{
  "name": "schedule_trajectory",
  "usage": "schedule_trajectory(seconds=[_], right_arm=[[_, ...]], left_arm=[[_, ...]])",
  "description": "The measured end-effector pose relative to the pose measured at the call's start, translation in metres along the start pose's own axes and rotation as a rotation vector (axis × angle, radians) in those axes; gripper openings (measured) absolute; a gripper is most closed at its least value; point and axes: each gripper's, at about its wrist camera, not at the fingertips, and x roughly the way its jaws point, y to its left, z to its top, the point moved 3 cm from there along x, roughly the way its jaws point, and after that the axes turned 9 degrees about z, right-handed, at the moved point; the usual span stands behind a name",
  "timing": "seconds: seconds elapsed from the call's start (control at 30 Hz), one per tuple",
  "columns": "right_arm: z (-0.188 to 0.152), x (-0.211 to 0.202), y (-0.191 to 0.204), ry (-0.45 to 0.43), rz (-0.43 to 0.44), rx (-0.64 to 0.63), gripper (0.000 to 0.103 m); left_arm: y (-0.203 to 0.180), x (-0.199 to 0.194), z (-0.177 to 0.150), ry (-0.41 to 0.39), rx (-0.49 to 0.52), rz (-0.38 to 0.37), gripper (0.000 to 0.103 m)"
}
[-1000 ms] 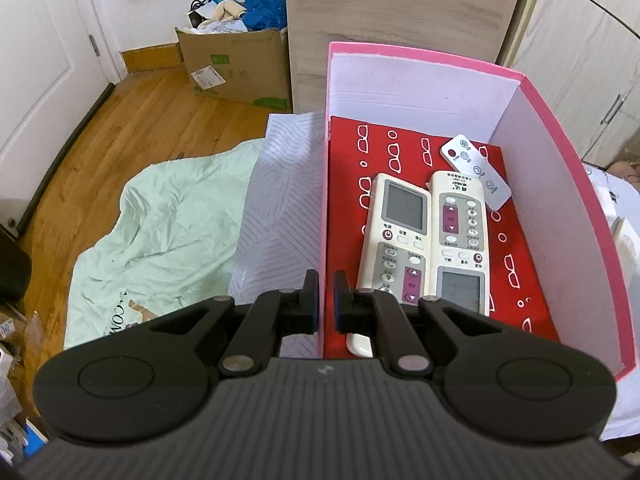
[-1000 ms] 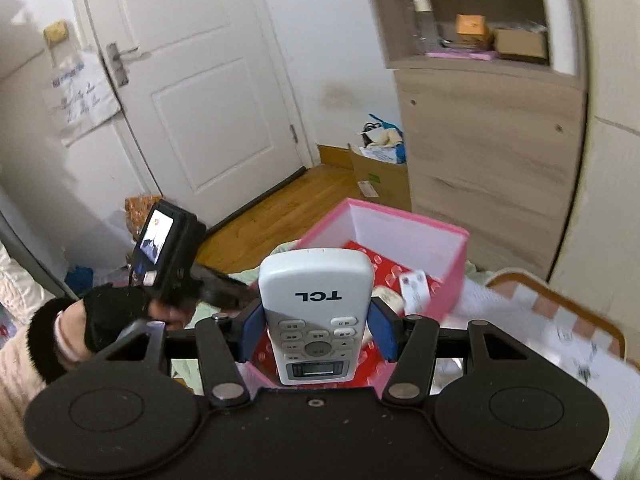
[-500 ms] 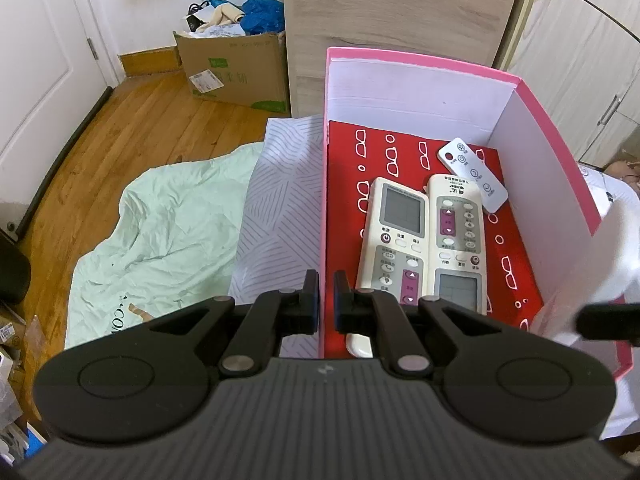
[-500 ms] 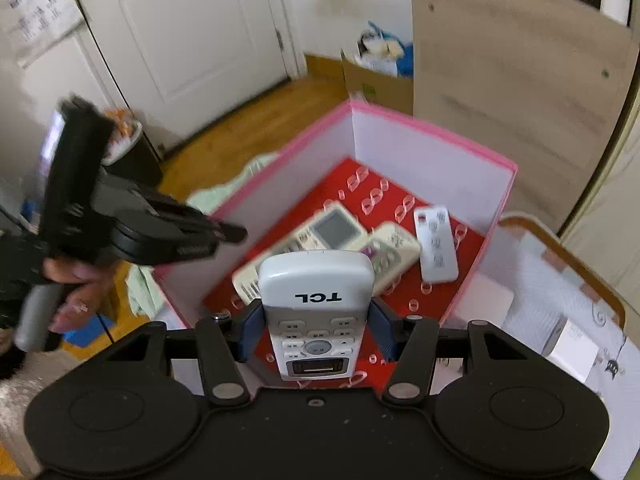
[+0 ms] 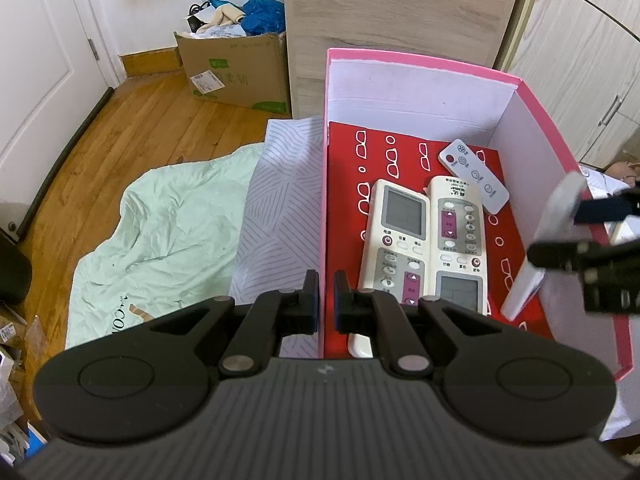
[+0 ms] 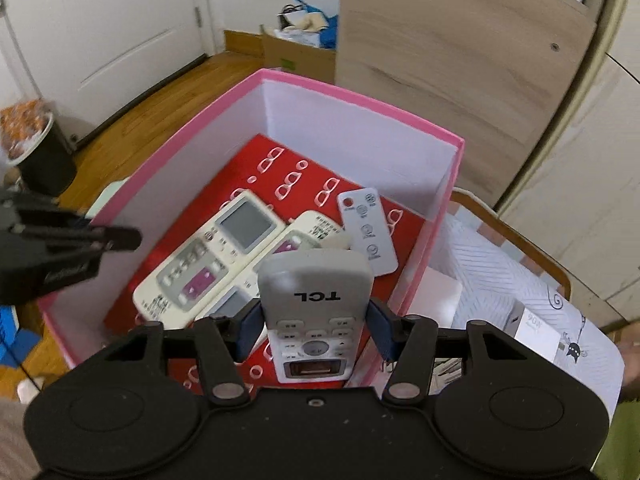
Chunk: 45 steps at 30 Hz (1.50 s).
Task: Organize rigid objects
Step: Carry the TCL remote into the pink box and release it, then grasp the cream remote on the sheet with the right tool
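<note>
A pink box (image 5: 532, 92) with a red patterned floor holds two cream air-conditioner remotes (image 5: 400, 240) side by side and a small white remote (image 5: 474, 176) behind them. My left gripper (image 5: 326, 300) is shut on the box's left wall (image 5: 324, 200) near the front corner. My right gripper (image 6: 314, 322) is shut on a white TCL remote (image 6: 316, 296), held tilted over the box's right front part. That remote shows edge-on in the left wrist view (image 5: 548, 236), inside the right wall.
The box (image 6: 360, 100) stands on a striped white sheet (image 5: 276, 216). A mint cloth (image 5: 160, 232) lies left on the wooden floor. A cardboard box (image 5: 236, 68) and wooden cabinet (image 5: 400, 4) stand behind. A small white box (image 6: 536, 328) lies right of the pink box.
My right gripper has swung down and forward with the TCL remote, from high above the room to low over the box interior. The left gripper has kept its hold on the wall.
</note>
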Motion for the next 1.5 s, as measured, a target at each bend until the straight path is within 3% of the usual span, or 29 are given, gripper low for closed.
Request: schedule_trajectory(seconds=[0.2, 0.37, 0.5, 0.6, 0.77, 0.9, 1.07, 1.3, 1.5], right_arm=[[0.001, -0.007, 0.009, -0.042, -0.068, -0.052, 0.06], [0.007, -0.034, 0.013, -0.154, -0.128, -0.117, 0.064], [0.01, -0.055, 0.013, -0.228, -0.106, -0.18, 0.06], [0.008, -0.07, 0.007, -0.265, -0.064, -0.19, 0.05], [-0.02, -0.1, -0.014, -0.311, 0.0, -0.165, 0.053], [-0.051, -0.105, -0.054, -0.234, 0.03, -0.039, 0.054], [-0.089, -0.093, -0.123, -0.15, 0.084, 0.258, 0.057], [-0.131, -0.055, -0.198, -0.026, -0.011, 0.579, 0.062], [-0.149, -0.029, -0.224, -0.031, -0.006, 0.71, 0.065]], left_arm=[[0.0, -0.001, 0.001, -0.005, 0.005, 0.004, 0.006], [-0.001, 0.0, 0.001, -0.004, 0.0, 0.006, 0.006], [-0.001, 0.0, 0.001, -0.007, 0.002, 0.007, 0.006], [-0.001, 0.0, 0.0, -0.007, 0.001, 0.005, 0.006], [-0.001, 0.0, 0.0, -0.011, 0.007, 0.004, 0.006], [-0.001, 0.0, 0.0, -0.009, 0.006, -0.001, 0.006], [-0.002, -0.001, -0.001, -0.012, 0.008, -0.001, 0.006], [-0.003, -0.002, -0.002, -0.011, 0.006, -0.005, 0.006], [-0.003, -0.002, -0.002, -0.011, 0.008, -0.005, 0.006]])
